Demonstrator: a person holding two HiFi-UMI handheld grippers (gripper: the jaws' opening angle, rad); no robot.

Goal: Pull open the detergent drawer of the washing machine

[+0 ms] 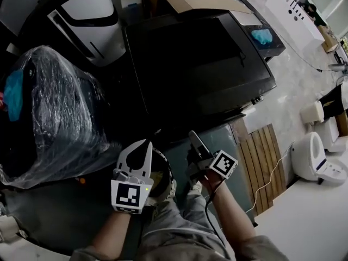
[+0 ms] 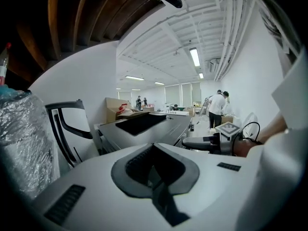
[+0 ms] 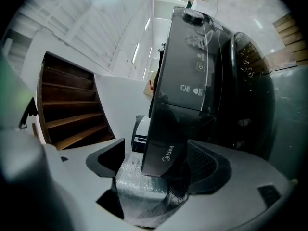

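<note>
The black washing machine (image 1: 201, 64) stands in front of me, its lid seen from above. In the right gripper view, which is rolled sideways, its front shows the detergent drawer (image 3: 166, 148) with a logo, and the round door (image 3: 250, 81) beside it. My right gripper (image 3: 159, 172) is open, and the drawer's end shows in the gap between its jaws; I cannot tell if it touches. In the head view the right gripper (image 1: 196, 141) points at the machine's front edge. My left gripper (image 1: 144, 145) hangs to its left, shut and empty (image 2: 154, 150).
A plastic-wrapped appliance (image 1: 49, 107) stands left of the washer, a white unit (image 1: 89, 15) behind it. A cardboard box (image 1: 201, 1) lies at the back. A wooden pallet (image 1: 263, 162) and white fixtures (image 1: 312, 156) are on the right. People (image 2: 219, 107) stand far off.
</note>
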